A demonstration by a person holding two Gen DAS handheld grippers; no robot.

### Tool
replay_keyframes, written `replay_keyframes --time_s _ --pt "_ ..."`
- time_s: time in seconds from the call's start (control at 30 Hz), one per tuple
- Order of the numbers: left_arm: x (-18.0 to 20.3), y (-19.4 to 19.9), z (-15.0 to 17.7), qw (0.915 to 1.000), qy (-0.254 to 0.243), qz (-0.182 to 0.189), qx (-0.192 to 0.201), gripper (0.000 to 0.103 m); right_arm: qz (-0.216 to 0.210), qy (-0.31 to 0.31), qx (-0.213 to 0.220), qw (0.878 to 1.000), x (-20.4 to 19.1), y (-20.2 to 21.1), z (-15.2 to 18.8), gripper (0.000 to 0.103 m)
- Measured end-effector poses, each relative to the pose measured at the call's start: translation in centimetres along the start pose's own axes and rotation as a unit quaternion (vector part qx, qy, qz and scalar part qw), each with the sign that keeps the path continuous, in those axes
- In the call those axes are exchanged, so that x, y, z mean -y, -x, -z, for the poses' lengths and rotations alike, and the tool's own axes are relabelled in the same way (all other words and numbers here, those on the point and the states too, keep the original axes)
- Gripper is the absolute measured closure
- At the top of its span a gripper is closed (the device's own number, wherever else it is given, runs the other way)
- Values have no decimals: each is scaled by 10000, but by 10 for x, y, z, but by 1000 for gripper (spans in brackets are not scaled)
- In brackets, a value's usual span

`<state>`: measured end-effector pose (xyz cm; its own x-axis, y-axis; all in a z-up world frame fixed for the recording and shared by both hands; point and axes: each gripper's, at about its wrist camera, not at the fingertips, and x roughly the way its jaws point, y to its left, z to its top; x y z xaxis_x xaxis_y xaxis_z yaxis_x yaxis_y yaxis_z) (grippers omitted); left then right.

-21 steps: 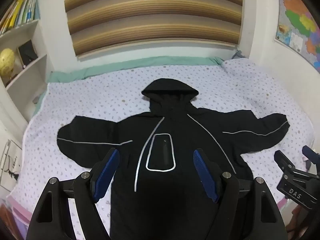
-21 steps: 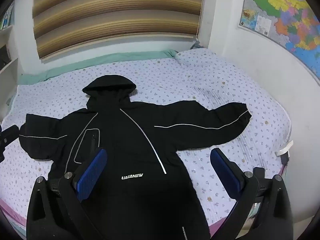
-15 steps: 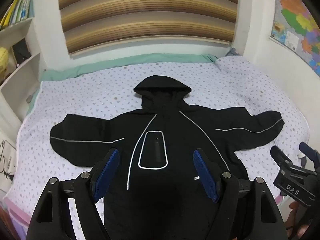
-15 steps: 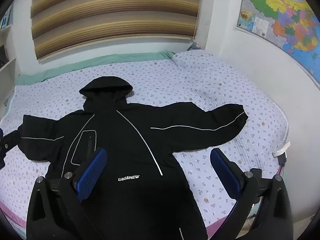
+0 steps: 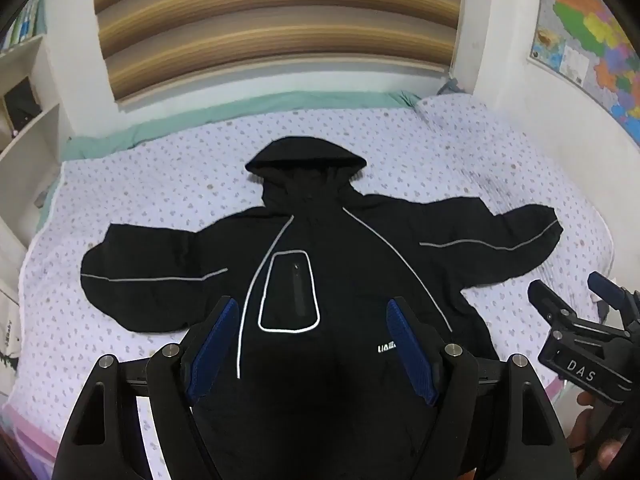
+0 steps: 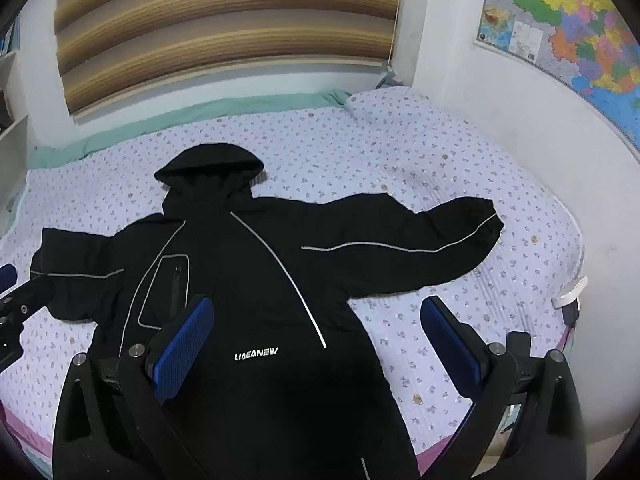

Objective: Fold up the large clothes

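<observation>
A large black hooded jacket (image 5: 340,248) (image 6: 248,264) with grey piping lies flat on the bed, front up, hood toward the window, both sleeves spread out sideways. My left gripper (image 5: 312,340) hovers open above its chest, blue pads wide apart with nothing between them. My right gripper (image 6: 316,344) hovers open over the lower right body and the sheet beside it, holding nothing. In the left wrist view the right gripper (image 5: 576,300) shows at the right edge, held by a hand (image 5: 592,436). The left gripper's fingers (image 6: 16,300) show at the left edge of the right wrist view.
The bed (image 6: 400,184) has a lilac flowered sheet and a green edge by the far wall. A striped blind (image 5: 276,28) hangs above it. A map (image 6: 568,32) is on the right wall, shelves (image 5: 24,120) stand at the left. A white strap (image 6: 570,296) lies at the bed's right edge.
Both cameras have pulled back and shifted slightly, so the jacket sits a little farther left and lower in view. The jacket itself has not moved. Both grippers stay open.
</observation>
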<state>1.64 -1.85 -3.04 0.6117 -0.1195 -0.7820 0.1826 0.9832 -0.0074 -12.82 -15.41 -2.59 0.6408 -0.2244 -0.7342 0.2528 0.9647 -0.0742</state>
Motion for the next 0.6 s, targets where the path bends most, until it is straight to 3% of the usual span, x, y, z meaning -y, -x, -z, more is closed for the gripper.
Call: replay_keyframes --time_s 0.37,0.6 --pt "-5 -11 3 9997 133 106 -159 25 10 50 -147 9999 0 -9 -3 0" --pt "-2 -9 2 10000 21 -53 -45 26 -18 74 -182 9998 1 -16 -5 0"
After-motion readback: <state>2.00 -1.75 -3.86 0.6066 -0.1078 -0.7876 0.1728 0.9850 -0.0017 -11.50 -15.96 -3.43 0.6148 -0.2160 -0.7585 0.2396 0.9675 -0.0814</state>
